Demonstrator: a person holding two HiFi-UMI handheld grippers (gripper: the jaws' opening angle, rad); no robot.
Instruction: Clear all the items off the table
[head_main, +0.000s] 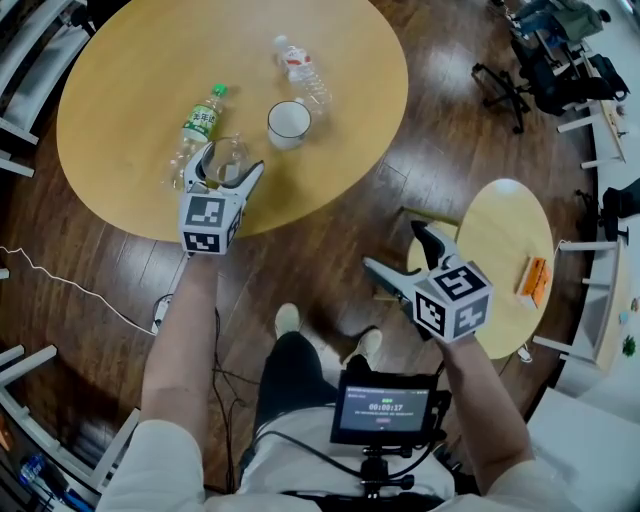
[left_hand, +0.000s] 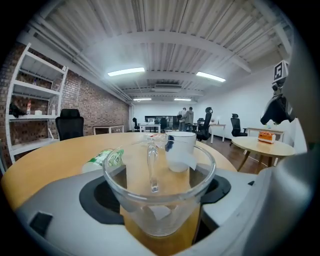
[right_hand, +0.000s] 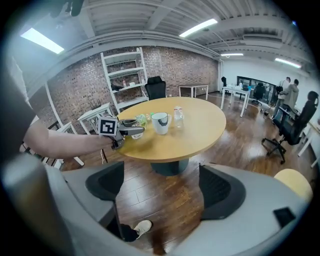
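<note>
A clear glass mug (head_main: 229, 153) stands on the round wooden table (head_main: 130, 60) near its front edge. My left gripper (head_main: 232, 162) has a finger on each side of it, slightly apart from its walls. In the left gripper view the glass mug (left_hand: 160, 200) fills the gap, base on the wood. Behind it are a white mug (head_main: 288, 124), a green-labelled bottle (head_main: 198, 128) lying down and a clear bottle (head_main: 303, 72) on its side. My right gripper (head_main: 395, 248) is open and empty over the floor, off the table.
A small round table (head_main: 510, 230) with an orange box (head_main: 533, 280) stands at the right. An office chair (head_main: 500, 90) is beyond it. A monitor (head_main: 385, 408) hangs at my waist above my shoes (head_main: 288, 320). White shelves line the brick wall (right_hand: 125, 75).
</note>
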